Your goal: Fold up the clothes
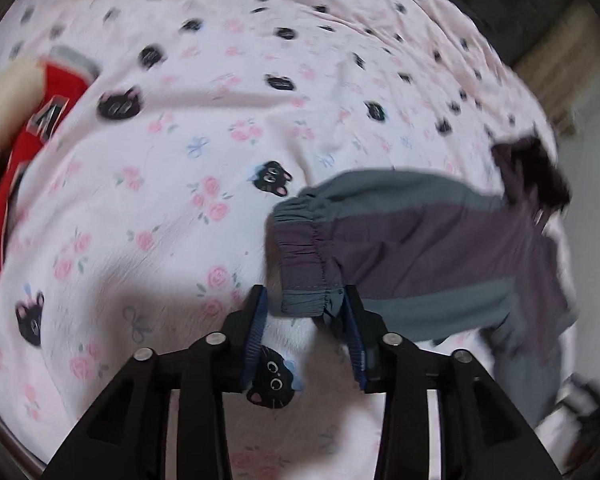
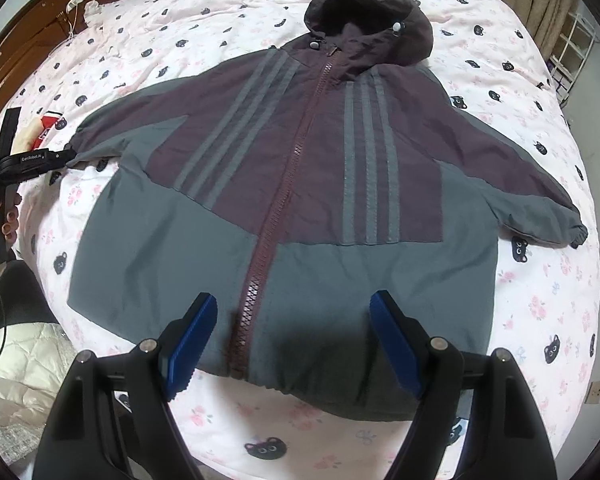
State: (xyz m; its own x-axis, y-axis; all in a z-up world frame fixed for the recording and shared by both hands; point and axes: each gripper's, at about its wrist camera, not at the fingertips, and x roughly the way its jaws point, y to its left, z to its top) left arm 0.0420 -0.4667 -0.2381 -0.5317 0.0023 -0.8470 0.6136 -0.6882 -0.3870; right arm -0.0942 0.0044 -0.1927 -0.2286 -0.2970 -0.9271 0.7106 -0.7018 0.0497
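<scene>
Left wrist view: the left hand-held gripper [image 1: 304, 300] straddles the jacket's sleeve cuff [image 1: 304, 256] at lower centre, jaws apart; a shallow bite could slip. Right wrist view: the right hand-held gripper [image 2: 294, 312] hovers released over the jacket [image 2: 300, 184], spread flat on the bed [image 2: 540, 300].

Your left gripper [image 1: 304, 304] has its jaws apart around the elastic cuff [image 1: 300, 256] of the jacket sleeve [image 1: 420, 248]; contact can't be told through the blur. From the cuff, the purple-grey sleeve runs right to a dark hood [image 1: 540, 168]. Left of the cuff, well apart, a red garment [image 1: 16, 184] lies on the pink cat-print bedsheet [image 1: 220, 100].
</scene>
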